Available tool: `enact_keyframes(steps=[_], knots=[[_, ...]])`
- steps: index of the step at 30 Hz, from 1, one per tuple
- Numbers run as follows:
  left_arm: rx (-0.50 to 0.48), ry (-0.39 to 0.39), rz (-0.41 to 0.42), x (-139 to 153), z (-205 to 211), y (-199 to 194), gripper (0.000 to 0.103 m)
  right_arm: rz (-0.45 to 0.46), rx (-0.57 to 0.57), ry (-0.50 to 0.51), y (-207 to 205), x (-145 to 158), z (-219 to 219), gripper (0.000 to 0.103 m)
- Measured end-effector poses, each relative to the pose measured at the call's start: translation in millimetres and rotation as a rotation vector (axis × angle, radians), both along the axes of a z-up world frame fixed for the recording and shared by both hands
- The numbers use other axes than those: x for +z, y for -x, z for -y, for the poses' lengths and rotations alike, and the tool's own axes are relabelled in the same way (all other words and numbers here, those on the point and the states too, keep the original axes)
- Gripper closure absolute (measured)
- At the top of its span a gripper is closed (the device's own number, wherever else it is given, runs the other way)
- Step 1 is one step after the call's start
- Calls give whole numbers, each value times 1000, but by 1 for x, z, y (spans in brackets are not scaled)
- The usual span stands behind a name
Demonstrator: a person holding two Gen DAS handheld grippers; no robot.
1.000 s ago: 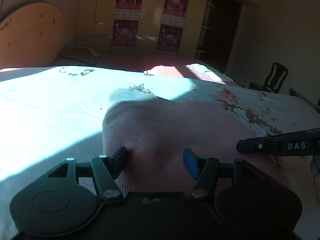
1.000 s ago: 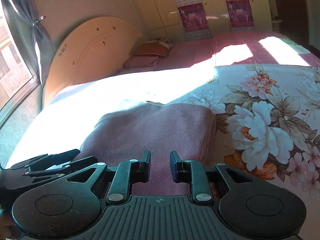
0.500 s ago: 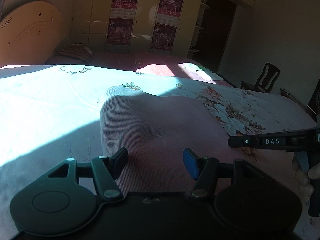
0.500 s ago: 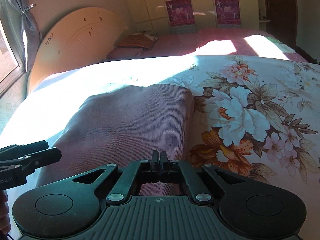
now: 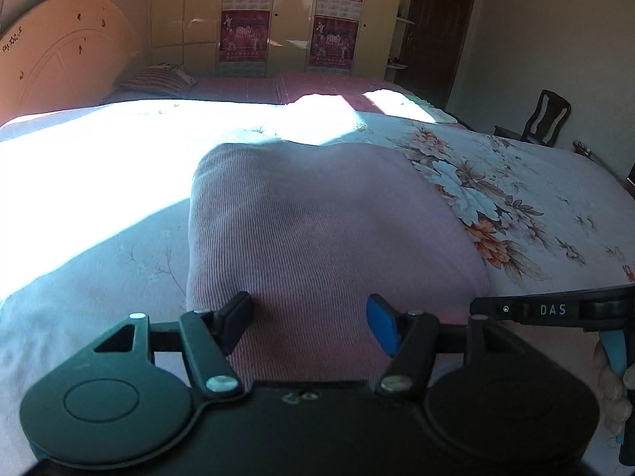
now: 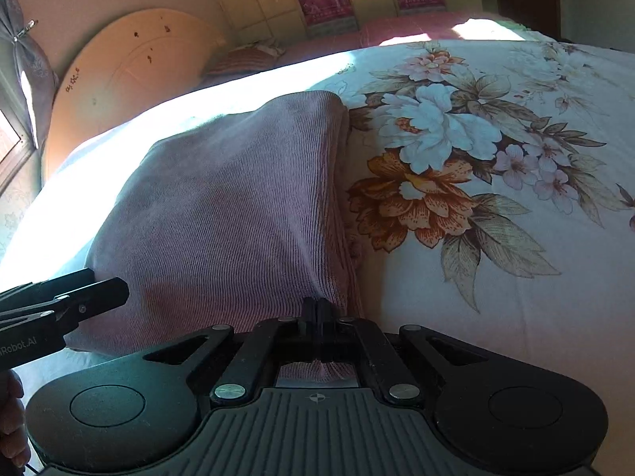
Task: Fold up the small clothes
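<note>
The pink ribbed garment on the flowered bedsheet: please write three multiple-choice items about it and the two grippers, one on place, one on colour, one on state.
1. Where does the pink ribbed garment lie?
A. on the flowered bedsheet
B. on the dark wooden chair
C. on the floor

2. What colour is one pad of the left gripper?
A. red
B. blue
C. yellow

3. How does the right gripper stand?
A. wide open above the sheet
B. shut on nothing
C. shut on the garment's near edge

Answers: 1 A, the sheet shows all around it. 2 B, its right-hand pad is blue. 3 C, cloth bunches between the closed jaws.
</note>
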State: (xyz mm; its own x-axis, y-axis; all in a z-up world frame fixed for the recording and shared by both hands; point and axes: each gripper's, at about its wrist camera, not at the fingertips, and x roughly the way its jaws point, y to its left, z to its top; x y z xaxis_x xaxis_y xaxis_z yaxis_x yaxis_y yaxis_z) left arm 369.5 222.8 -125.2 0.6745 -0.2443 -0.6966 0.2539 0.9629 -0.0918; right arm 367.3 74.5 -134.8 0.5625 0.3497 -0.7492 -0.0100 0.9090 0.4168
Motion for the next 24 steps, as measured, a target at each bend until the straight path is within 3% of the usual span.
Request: enact_keyframes(steps=[6,7,8,9,10,16,21,24], knots=[[35,30,-57,10,-1,9,26,-56,0,-90,15,20,0,101],[44,32,-72,13,0,12,25,-71,-4,-121,20,24,3,90],[52,32,-82,15,0,14,23,-86,-14,-136,24,26,5,61],[61,31,-91,18,1,17,22,-87,-28,-140,28,29,7,46],[71,29,-99,21,1,22,21,-64,-39,-144,35,35,9,38],[144,-3,-152,37,3,58,18,-78,8,-173,68,57,16,38],[180,-51,-93,57,10,110,17,-82,123,-164,109,67,17,38],[188,-43,-64,74,17,147,17,-25,135,-121,143,84,22,38]])
